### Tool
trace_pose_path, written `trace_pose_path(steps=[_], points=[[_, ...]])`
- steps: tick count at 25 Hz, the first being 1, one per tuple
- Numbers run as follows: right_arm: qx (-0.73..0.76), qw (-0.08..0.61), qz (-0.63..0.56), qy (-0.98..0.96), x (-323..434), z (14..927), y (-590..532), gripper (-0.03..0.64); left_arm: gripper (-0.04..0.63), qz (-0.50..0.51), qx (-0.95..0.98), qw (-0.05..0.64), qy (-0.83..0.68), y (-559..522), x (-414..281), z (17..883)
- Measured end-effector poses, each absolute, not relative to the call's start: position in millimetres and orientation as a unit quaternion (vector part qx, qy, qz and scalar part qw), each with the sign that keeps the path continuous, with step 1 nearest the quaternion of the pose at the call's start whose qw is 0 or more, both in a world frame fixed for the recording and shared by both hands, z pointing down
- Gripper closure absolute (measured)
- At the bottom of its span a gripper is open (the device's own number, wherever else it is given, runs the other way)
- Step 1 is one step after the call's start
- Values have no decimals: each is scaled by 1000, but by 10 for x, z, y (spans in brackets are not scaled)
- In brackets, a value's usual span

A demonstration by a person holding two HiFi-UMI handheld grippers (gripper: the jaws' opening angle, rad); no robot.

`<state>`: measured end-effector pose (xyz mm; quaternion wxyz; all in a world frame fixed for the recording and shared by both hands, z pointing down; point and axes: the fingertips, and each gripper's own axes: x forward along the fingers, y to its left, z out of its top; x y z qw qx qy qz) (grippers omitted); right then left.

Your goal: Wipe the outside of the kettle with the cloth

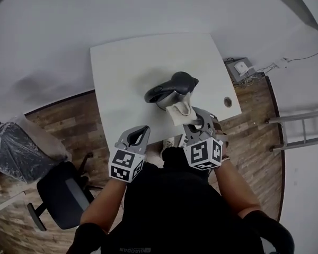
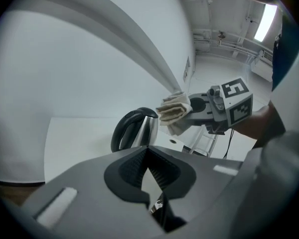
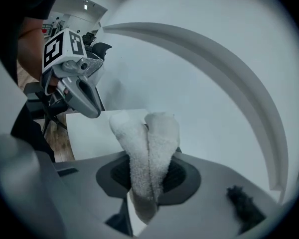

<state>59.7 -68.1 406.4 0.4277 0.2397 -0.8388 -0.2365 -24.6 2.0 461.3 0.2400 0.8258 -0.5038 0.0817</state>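
On the white table [image 1: 122, 73], toward its near edge, the kettle [image 1: 172, 91] stands upright. It has a polished steel body with a black lid and a black handle. Seen from the person's head, the handle points to 9 o'clock. The left gripper view shows the same kettle [image 2: 134, 131] with its handle loop on the left side.

At 5 o'clock of the kettle is the cloth [image 1: 180, 110], a folded, pale, terry-type pad. It sits hard up against the steel wall on the side nearest the person. Whether it actually touches the metal cannot be told. The right gripper [image 1: 190, 119] holds it. In the right gripper view both jaws are clamped on the cloth [image 3: 147, 148], which rises between the pads in two thick folds and also hangs out below them.

The left gripper [image 1: 139, 135] hovers at 7 o'clock of the kettle, over the table's near edge and clear of the kettle. Its jaws are closed tip to tip with nothing between them. Only bare tabletop shows through the gap behind the tips.

Further out, a round cable hole [image 1: 228, 102] sits in the tabletop at 3 o'clock of the kettle. On the wood floor [image 1: 69, 120], a black office chair [image 1: 63, 194] stands at 8 o'clock of the table. A metal ladder [image 1: 302, 128] shows at 3 o'clock.
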Motion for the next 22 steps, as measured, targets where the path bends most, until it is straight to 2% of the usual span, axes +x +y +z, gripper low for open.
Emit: trace_pose_path(steps=[10,22], points=[[275,401,-206,-849,466,3788,-1093,517,589,67,814,251,-520,-5,-269,4694],[235,425,-176,-856,273,4282,-858,517,589,67,803,254,-536,31,-431,4678]])
